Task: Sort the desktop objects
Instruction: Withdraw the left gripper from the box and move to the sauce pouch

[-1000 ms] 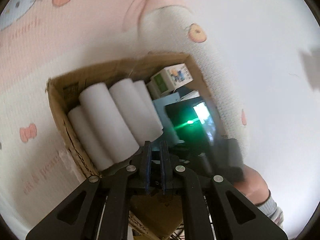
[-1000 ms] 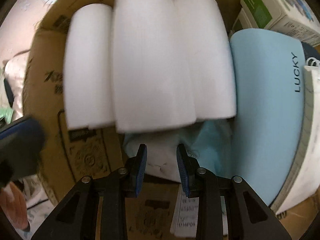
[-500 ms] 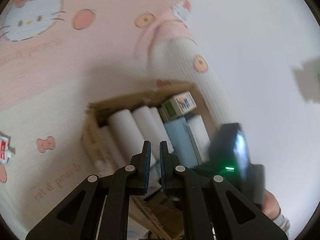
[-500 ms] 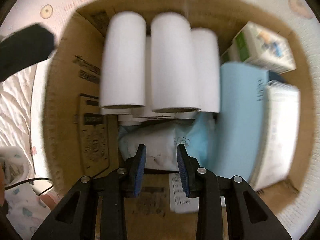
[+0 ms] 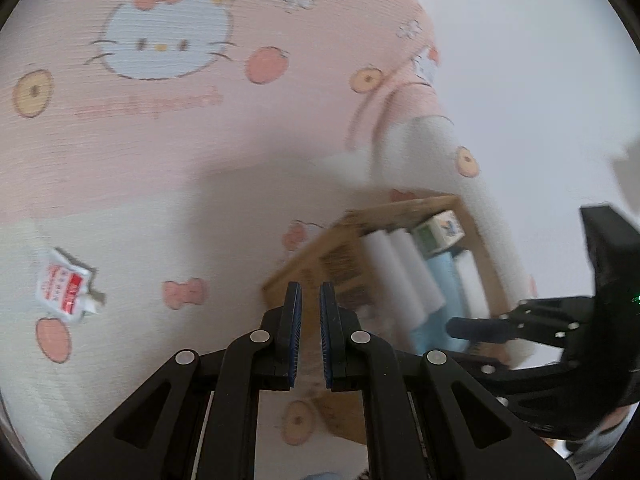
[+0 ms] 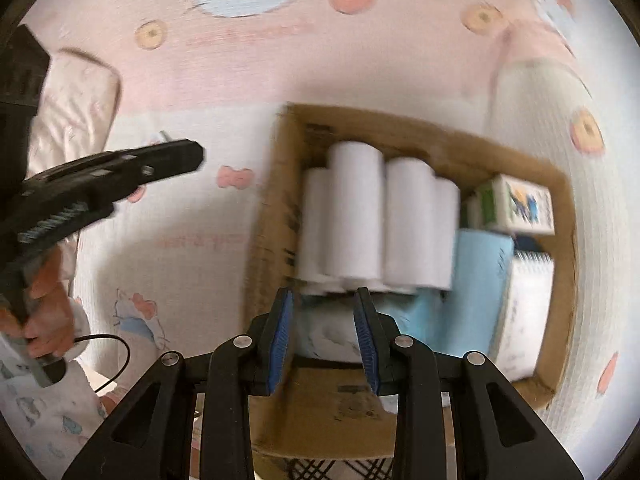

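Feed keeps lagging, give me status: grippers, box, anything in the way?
Left gripper nearly shut, empty. Right gripper open, empty, over cardboard box. White rolls inside. Red-and-white packet loose on cloth.

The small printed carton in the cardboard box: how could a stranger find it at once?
Find the open cardboard box on the pink cartoon-print cloth. In its far right corner, right of the white paper rolls, lies the small printed carton. It alone is box-shaped, with a green side and a blue picture.

No text can be read w/ certainty. Pink lettering on the cartoon-cat sheet (image 5: 152, 108) is blurred. Print on the red-white sachet (image 5: 62, 290), left of frame, cardboard box (image 6: 280, 216) wall & small carton (image 6: 524, 210) is illegible.
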`<state>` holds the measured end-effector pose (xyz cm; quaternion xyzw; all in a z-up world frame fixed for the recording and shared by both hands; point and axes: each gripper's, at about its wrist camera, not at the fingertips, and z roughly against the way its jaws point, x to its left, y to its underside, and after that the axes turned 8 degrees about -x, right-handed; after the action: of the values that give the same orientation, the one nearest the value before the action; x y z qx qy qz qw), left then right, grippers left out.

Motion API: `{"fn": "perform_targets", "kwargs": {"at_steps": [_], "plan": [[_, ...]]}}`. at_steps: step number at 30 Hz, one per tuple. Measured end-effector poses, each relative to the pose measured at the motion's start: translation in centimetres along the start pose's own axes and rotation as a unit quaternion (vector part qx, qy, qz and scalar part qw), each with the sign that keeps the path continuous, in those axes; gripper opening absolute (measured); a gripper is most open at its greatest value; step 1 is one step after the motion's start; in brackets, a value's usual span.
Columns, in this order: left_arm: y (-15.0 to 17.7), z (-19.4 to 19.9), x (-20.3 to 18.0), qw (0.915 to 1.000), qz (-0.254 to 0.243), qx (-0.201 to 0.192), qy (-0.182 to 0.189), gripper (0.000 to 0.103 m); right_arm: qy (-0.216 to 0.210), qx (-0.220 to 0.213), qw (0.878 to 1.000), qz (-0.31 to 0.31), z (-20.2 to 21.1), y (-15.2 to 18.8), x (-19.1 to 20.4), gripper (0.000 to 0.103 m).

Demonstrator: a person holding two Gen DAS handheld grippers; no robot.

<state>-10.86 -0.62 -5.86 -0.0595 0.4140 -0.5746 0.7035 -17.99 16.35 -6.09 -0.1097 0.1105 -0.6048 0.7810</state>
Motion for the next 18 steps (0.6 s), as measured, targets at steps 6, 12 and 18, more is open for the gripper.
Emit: {"fn": "perform_targets", "kwargs": {"at_steps": [6, 12, 18], "plan": [[1.8, 0.7, 3.0, 0.9998, -0.019, -0.009, -0.007, 0.009, -0.008, 0.002, 0.998, 0.062, -1.1, -1.8, 5.8, 0.033], [4.2, 2.2, 5.7, 0.999, -0.035, -0.022, -0.015, 0.021, 0.002, -0.037, 0.993, 0.114, -2.2, -2.4, 9.2, 0.034], [6.1, 3.3, 8.5, 0.9978, -0.043, -0.021, -0.046, 0.028, -0.004, -0.065, 0.986, 0.153, -2.8, -2.7, 11.7, 0.034]]}}
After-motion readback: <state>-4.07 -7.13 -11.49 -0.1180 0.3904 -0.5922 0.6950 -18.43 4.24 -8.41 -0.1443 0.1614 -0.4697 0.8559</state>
